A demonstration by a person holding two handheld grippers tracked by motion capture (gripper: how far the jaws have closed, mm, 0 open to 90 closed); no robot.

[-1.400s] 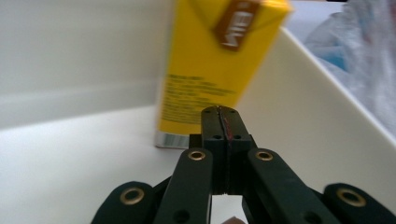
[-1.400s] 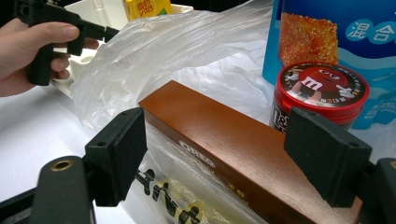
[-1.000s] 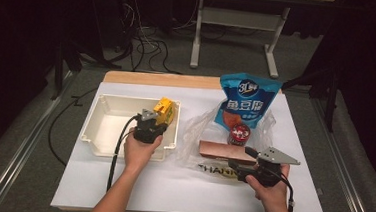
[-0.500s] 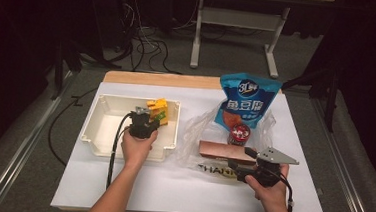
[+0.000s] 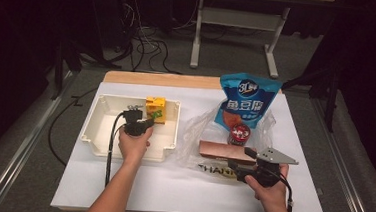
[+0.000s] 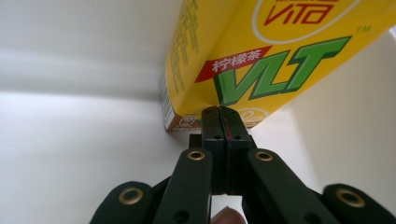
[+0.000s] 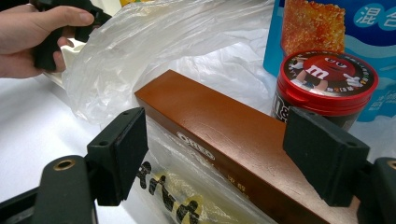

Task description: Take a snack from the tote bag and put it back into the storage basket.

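Left tongs (image 6: 219,112) pressed shut, tips just at the lower edge of the lemon tea carton (image 6: 261,60); gripping nothing. Carton stands in the white tray (image 5: 99,130) against its far wall, towards the worktop's (image 5: 170,190) left side.

Right tongs (image 7: 212,154) gape wide, straddling the brown Oreo box (image 7: 224,140) on the plastic bag (image 7: 159,51) near the front right.

Judgement: carton light, stiff card, smooth and somewhat slippery; crushes if squeezed hard. Take it across the narrow side faces, mid-height.
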